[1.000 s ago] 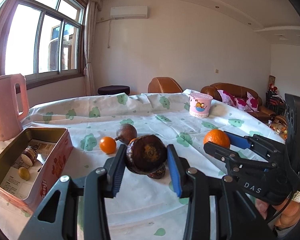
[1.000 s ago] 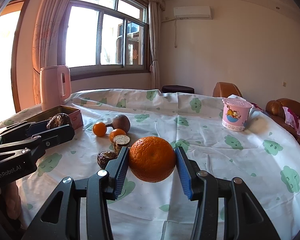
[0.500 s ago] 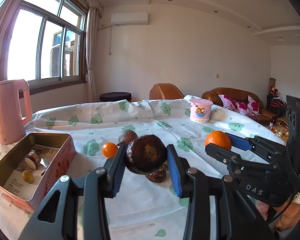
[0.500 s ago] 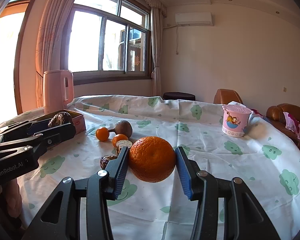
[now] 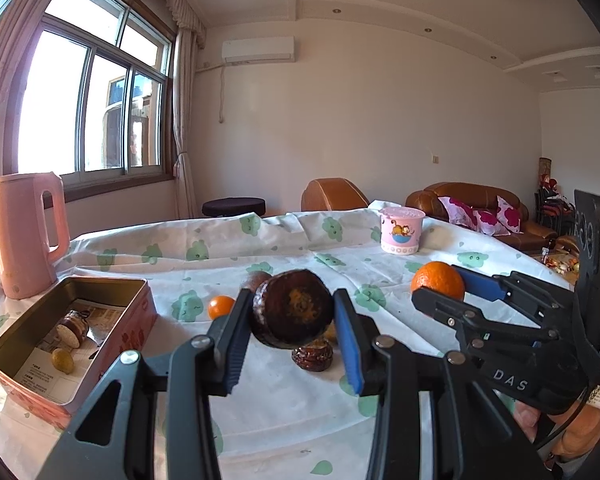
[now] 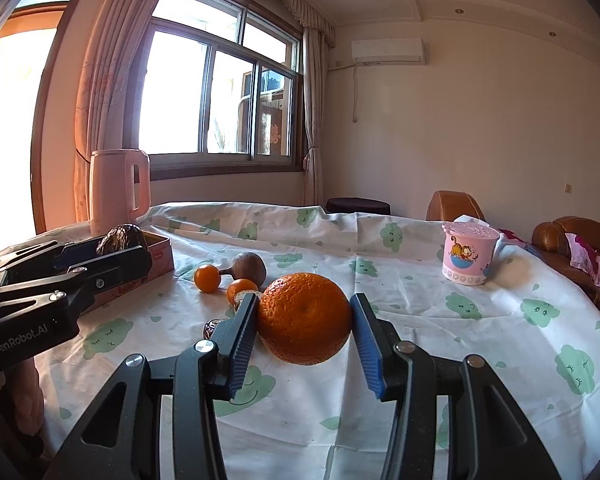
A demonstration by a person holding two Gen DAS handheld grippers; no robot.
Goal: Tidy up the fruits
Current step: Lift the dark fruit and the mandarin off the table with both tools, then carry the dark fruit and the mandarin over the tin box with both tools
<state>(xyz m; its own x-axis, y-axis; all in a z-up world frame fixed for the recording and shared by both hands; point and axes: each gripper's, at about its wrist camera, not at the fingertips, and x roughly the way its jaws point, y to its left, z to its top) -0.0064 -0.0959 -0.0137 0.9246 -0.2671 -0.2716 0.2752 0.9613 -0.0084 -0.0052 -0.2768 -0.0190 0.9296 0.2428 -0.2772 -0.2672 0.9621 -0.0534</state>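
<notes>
My left gripper (image 5: 290,314) is shut on a dark brown round fruit (image 5: 294,314), held above the tablecloth. Left of it stands an open pink tin (image 5: 112,322) with a small yellow fruit (image 5: 62,360) and a brown cut piece (image 5: 71,328) inside. My right gripper (image 6: 304,320) is shut on a large orange (image 6: 304,318), also lifted off the cloth; the same orange (image 5: 438,280) shows at the right in the left wrist view. On the cloth lie a small orange fruit (image 6: 207,278), a brown round fruit (image 6: 250,266), another small orange one (image 6: 240,290) and a wrinkled dark fruit (image 5: 312,356).
A pink kettle (image 5: 24,236) stands behind the tin at the far left. A pink lidded cup (image 6: 468,258) sits at the far right of the table (image 6: 500,360). Brown sofas and a dark stool lie beyond the table. A hand shows at the lower right of the left wrist view.
Both views have tilted slightly upward, so the table sits lower in frame. Each gripper keeps its fruit.
</notes>
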